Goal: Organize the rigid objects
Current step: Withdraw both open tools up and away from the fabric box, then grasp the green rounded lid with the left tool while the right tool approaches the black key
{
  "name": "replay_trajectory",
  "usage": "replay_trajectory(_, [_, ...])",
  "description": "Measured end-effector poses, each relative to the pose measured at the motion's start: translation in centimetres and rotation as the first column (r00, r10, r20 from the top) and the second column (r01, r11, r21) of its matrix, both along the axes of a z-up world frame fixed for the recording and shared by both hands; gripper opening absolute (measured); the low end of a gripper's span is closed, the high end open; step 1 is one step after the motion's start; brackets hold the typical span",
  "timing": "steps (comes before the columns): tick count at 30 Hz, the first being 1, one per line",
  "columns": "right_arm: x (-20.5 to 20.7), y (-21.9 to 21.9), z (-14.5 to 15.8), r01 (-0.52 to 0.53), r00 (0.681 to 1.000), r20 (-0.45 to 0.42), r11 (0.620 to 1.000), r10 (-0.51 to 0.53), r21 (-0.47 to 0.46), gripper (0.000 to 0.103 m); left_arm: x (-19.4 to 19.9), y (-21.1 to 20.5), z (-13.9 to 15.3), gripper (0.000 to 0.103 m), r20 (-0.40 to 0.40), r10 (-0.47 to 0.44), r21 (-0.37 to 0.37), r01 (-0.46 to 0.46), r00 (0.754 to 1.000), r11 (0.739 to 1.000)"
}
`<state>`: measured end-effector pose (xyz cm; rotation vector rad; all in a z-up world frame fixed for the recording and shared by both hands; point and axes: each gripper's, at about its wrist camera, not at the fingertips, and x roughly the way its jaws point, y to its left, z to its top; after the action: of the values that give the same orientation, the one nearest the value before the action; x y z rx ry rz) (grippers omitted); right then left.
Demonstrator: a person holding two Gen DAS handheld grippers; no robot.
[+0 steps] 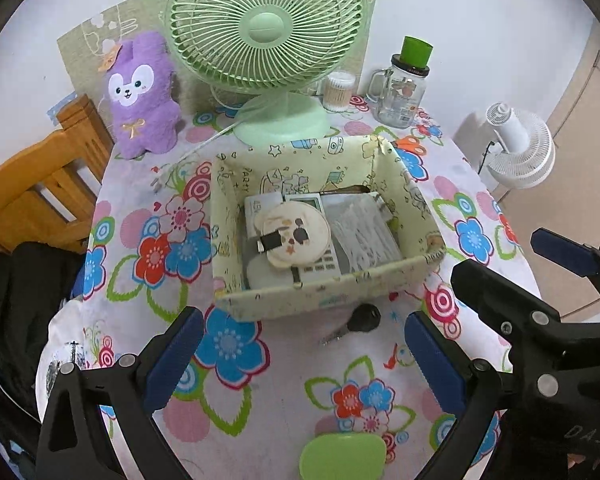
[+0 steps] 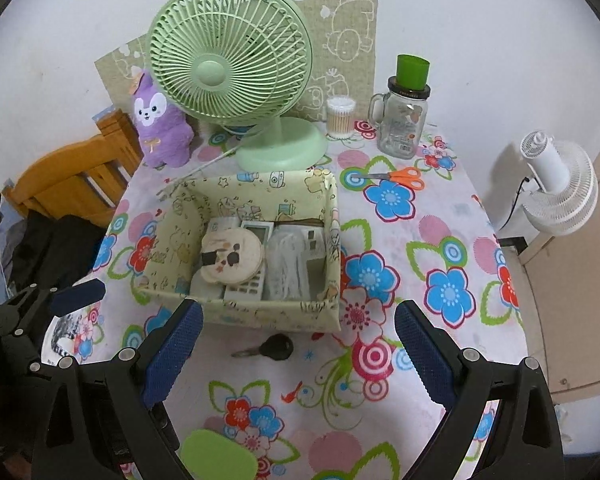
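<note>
A pale yellow fabric box (image 1: 324,300) printed with cartoons is seen at the centre of the flowered tabletop (image 1: 284,412), and inside it a round cream compact (image 1: 296,236), a white remote control (image 1: 320,256) and a clear bag of white pieces (image 1: 364,232) are packed side by side, the compact lying on top of the remote. A black-headed key (image 1: 360,320) is left on the cloth just outside the box's near wall, at about 6 o'clock from it, touching nothing. A lime-green lid (image 1: 342,456) is found at the near edge, further toward 6 o'clock. Orange-handled scissors (image 2: 396,178) lie at about 2 o'clock from the box, well apart from it. Behind the box, toward 12 o'clock, a green desk fan (image 1: 266,28) stands upright, with a purple plush toy (image 1: 140,96) at 10 o'clock and a cotton-swab tub (image 1: 338,92) and glass jar mug (image 1: 400,96) at 1 o'clock. The left claw (image 1: 300,360) is held released, jaws spread wide, nothing between them. The right claw (image 2: 296,354) is likewise spread and empty above the key.
</note>
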<state>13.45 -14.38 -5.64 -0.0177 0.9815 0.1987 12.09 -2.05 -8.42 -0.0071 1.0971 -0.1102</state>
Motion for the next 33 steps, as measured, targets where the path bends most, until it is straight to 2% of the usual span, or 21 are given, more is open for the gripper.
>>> replay_trajectory(13, [-4.5, -0.3, -0.1, 0.019, 0.999, 0.030, 1.000, -0.019, -0.001, 0.098, -4.0, 0.1, 0.0, 0.101, 0.014, -0.018, -0.028, 0.019, 1.000, 0.999])
replay_trajectory(25, [-6.1, -1.7, -1.5, -0.080, 0.996, 0.037, 0.997, 0.079, 0.023, 0.098, -6.9, -1.2, -0.9, 0.101, 0.025, 0.031, -0.032, -0.030, 0.999, 0.999])
replay_trajectory(33, [-6.4, -2.8, -4.3, -0.146, 0.989, 0.002, 0.989, 0.146, 0.009, 0.098, -8.4, -2.7, -3.8, 0.101, -0.010, 0.060, -0.066, -0.061, 0.998, 0.996])
